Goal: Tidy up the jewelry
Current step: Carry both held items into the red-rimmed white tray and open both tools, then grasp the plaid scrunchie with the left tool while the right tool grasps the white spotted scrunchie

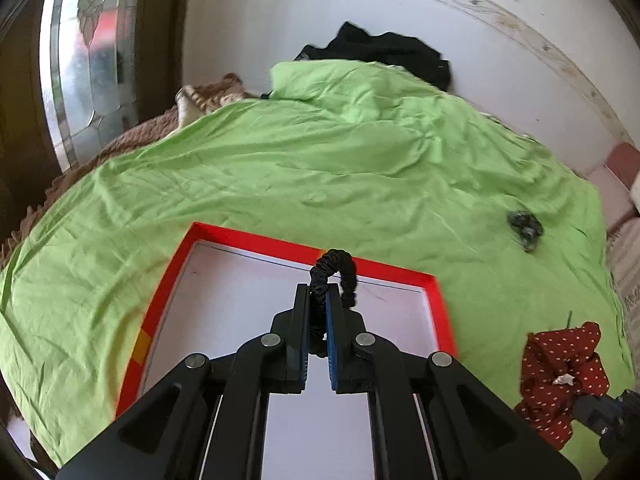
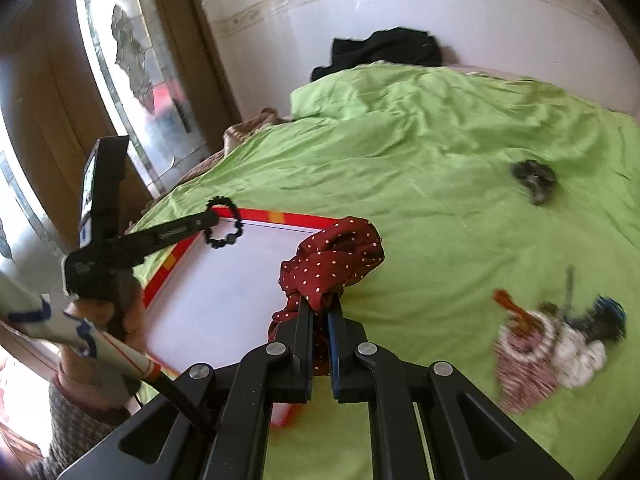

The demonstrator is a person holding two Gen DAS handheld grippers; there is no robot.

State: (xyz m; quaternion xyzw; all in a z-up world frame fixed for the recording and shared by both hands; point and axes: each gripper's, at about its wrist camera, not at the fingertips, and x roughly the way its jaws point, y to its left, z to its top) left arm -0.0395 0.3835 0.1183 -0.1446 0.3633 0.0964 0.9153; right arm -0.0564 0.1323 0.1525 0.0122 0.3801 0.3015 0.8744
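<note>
My left gripper (image 1: 319, 294) is shut on a thin black scrunchie (image 1: 340, 270) and holds it over the red-rimmed box (image 1: 256, 236) with a white floor. In the right wrist view the left gripper (image 2: 212, 216) hangs the black scrunchie (image 2: 224, 224) above the box's far left corner (image 2: 276, 215). My right gripper (image 2: 320, 300) is shut on a dark red scrunchie with white dots (image 2: 332, 260), held above the box's right edge. That red scrunchie also shows at the lower right of the left wrist view (image 1: 560, 372).
The box lies on a green bedsheet (image 1: 320, 160). A dark hair tie (image 2: 534, 178) lies on the sheet to the right. A pile of several hair accessories (image 2: 560, 340) lies at the lower right. Black clothing (image 2: 384, 52) sits by the wall.
</note>
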